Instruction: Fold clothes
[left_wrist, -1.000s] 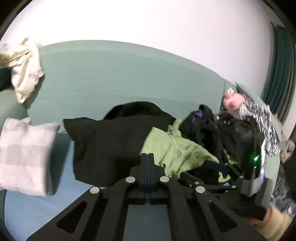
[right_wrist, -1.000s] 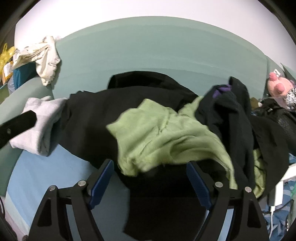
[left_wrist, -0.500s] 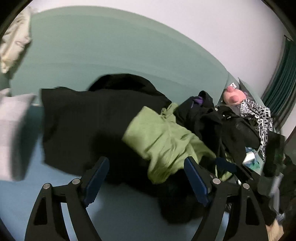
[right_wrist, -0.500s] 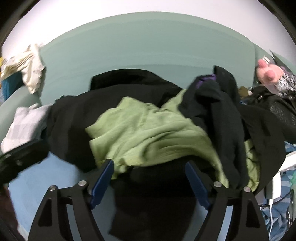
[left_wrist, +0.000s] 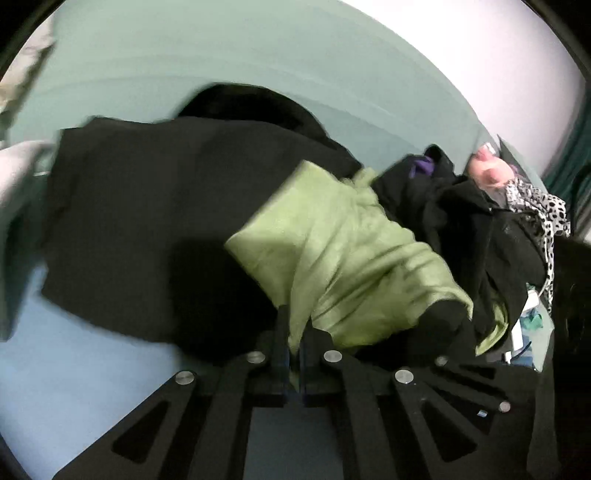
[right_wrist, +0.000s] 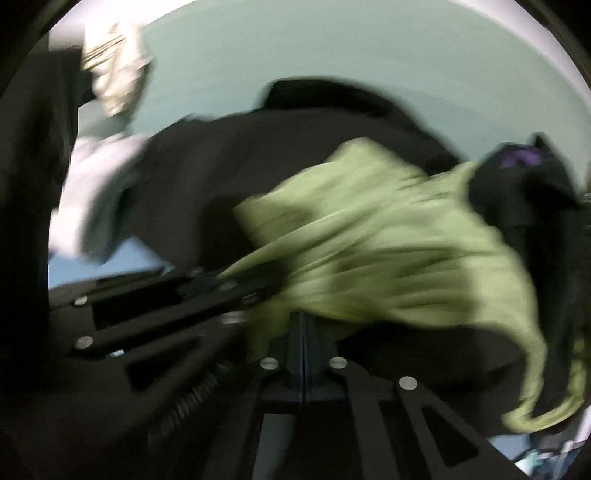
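A light green garment (left_wrist: 343, 254) lies on a heap of black clothes (left_wrist: 155, 221) on a pale blue bed. My left gripper (left_wrist: 293, 332) is shut on the green garment's near edge; cloth shows between its fingers. In the blurred right wrist view the green garment (right_wrist: 388, 240) is stretched, and my right gripper (right_wrist: 303, 325) is shut on its lower edge. The left gripper (right_wrist: 236, 284) also shows there, pinching the garment's left corner.
A teal headboard (left_wrist: 184, 66) runs behind the heap. More black clothes (left_wrist: 461, 221), a leopard-print item (left_wrist: 543, 210) and a pink plush toy (left_wrist: 487, 173) lie at the right. A pale pillow (right_wrist: 99, 192) and a cream cloth (right_wrist: 114, 77) are at the left.
Both grippers were open half a second ago and have closed on the green garment's near edge. Both have moved in towards the heap, and the garment is being pulled.
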